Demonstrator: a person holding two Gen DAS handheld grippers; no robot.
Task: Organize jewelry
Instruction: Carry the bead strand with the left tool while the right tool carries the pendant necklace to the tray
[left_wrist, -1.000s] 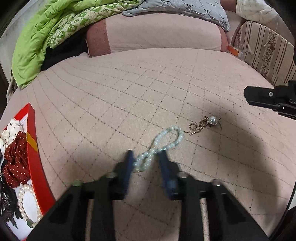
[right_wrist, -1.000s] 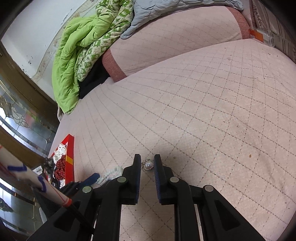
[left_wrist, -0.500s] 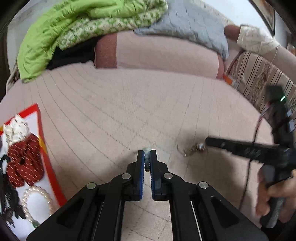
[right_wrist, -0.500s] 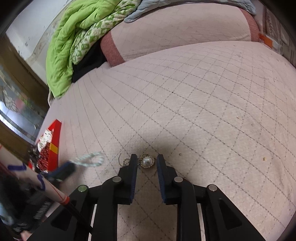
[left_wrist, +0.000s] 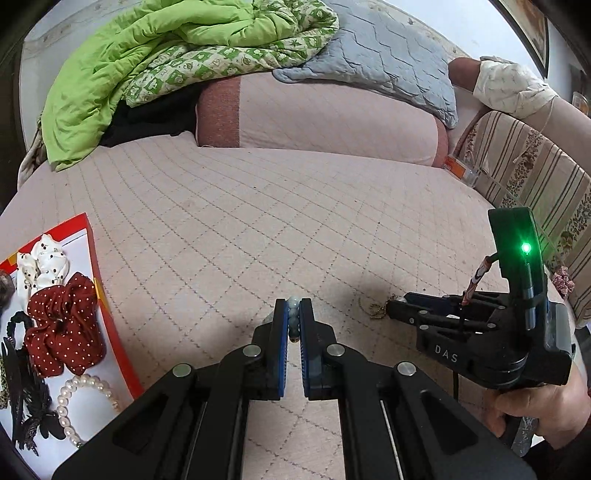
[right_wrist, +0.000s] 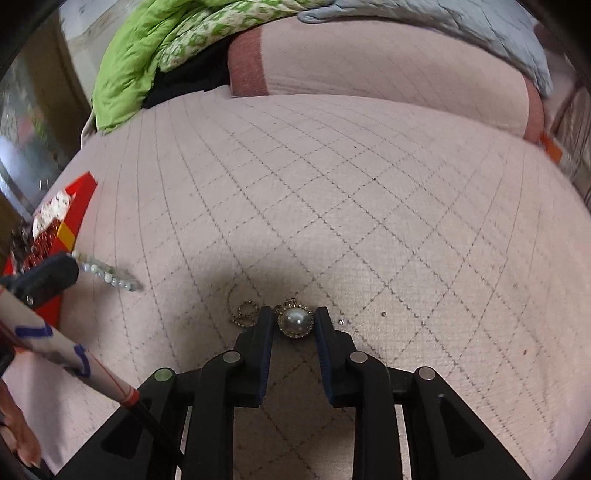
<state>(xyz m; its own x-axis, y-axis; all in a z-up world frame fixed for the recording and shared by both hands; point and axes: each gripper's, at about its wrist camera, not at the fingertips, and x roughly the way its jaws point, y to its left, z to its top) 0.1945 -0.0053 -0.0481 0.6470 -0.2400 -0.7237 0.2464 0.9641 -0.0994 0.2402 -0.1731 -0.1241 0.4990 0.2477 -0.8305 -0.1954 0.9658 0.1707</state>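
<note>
Left wrist view: left gripper (left_wrist: 294, 321) is clamping the bracelet (left_wrist: 293, 317), beads stacked between the jaws, strand running along the fingers, lifted off the bedspread (left_wrist: 229, 236). It should stay clamped and travel left to the box (left_wrist: 110, 332).

Right wrist view: right gripper (right_wrist: 294, 325) is straddling the pearl pendant (right_wrist: 295, 322), jaws parted and closing, pads not yet pressing. It should centre on the pearl before squeezing; the chain (right_wrist: 246, 312) is trailing left across the fingers.
</note>
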